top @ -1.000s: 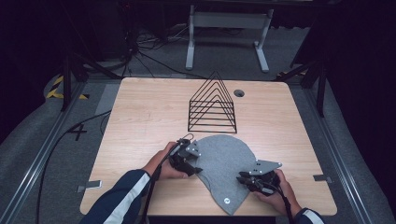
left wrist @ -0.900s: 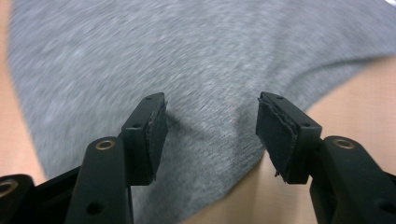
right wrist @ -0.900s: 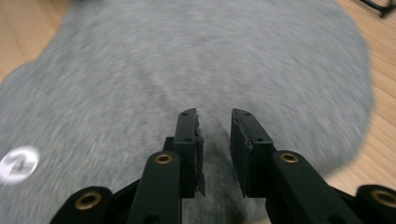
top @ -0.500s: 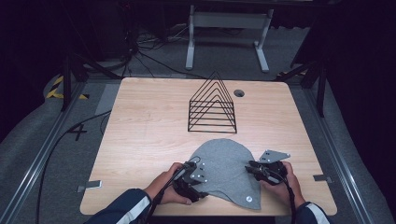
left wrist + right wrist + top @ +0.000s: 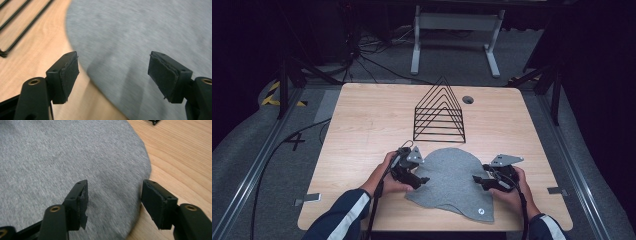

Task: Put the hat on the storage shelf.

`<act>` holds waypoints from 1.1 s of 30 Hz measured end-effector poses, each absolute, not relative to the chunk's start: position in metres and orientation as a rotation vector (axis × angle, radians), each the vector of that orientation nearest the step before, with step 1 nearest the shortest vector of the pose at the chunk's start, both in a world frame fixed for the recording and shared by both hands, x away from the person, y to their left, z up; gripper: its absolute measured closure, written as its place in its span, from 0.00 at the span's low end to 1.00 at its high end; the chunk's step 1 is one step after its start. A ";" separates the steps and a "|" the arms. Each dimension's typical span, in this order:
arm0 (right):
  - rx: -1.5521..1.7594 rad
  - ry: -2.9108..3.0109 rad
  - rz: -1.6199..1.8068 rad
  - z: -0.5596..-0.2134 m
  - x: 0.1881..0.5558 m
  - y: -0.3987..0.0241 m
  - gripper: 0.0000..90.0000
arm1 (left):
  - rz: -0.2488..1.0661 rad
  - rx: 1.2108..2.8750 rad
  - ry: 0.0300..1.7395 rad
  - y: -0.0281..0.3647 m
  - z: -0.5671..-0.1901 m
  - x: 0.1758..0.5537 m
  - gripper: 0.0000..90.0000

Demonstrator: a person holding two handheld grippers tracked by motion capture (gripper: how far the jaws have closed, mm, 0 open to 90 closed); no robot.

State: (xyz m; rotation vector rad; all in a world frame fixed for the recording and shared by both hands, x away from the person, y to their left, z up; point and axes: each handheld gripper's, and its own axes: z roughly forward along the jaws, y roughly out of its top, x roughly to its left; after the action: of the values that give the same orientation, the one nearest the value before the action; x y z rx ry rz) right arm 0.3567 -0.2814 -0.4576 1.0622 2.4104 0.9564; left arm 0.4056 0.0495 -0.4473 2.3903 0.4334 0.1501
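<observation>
Grey knitted cloth cap on light wooden table, flanked by two hand-held grippers.

Lower centre of high view: flat grey fabric cap (image 5: pixel 454 182) with small white mark near its bottom edge. Left gripper (image 5: pixel 422 180) at cap's left edge, jaws apart, straddling the cloth rim; right gripper (image 5: pixel 478 180) at cap's right edge, jaws apart over the rim. Mid frame: black wire triangular rack (image 5: pixel 439 112), upright, just beyond cap. Table (image 5: pixel 362 130) edge carries small round grommet hole (image 5: pixel 468 99), upper right.
</observation>
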 end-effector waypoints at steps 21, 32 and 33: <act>1.076 2.451 0.975 -0.457 0.361 -0.271 0.72 | 0.072 2.439 0.425 0.024 -0.457 0.405 0.60; 1.032 2.455 1.026 -0.450 0.360 -0.272 0.93 | 0.112 2.412 0.390 0.031 -0.445 0.404 0.89; 1.025 2.444 1.036 -0.447 0.359 -0.273 0.93 | 0.117 2.406 0.381 0.033 -0.440 0.403 0.89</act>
State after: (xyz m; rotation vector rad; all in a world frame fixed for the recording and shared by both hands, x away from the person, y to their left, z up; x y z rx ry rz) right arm 0.3591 -0.2730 -0.4472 1.0253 2.4437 1.0363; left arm 0.4030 0.0328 -0.4405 2.4060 0.3811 0.1168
